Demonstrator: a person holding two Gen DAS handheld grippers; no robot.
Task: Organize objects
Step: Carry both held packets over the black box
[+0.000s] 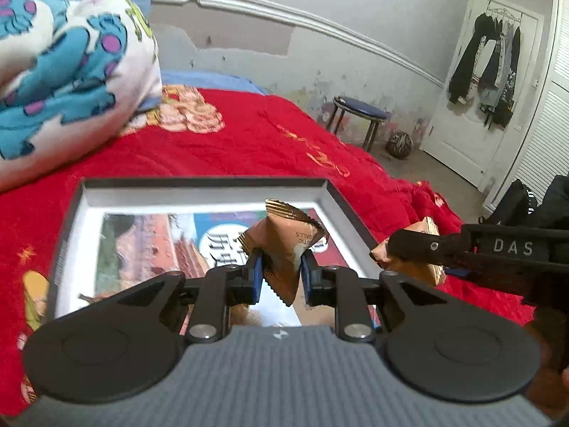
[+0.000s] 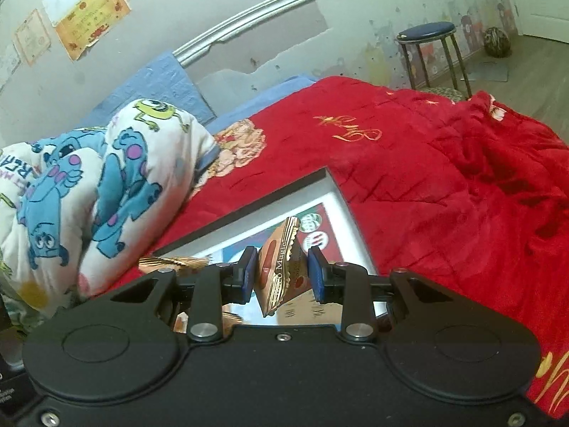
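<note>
The left gripper [image 1: 281, 270] pointed forward and downward, its 2 blue pads [image 1: 256, 274] drawn close and pressing the sides of a brown packet [image 1: 284, 249] that stood pinched between them. The right gripper [image 2: 284, 272] was tilted down likewise, its 2 blue pads [image 2: 316, 274] clamped narrowly on a gold-edged packet [image 2: 281, 270] held on edge. In the left wrist view, the right gripper reached in from the right edge, just beside the left one, its black finger [image 1: 419, 245] lying across the packet it carried.
</note>
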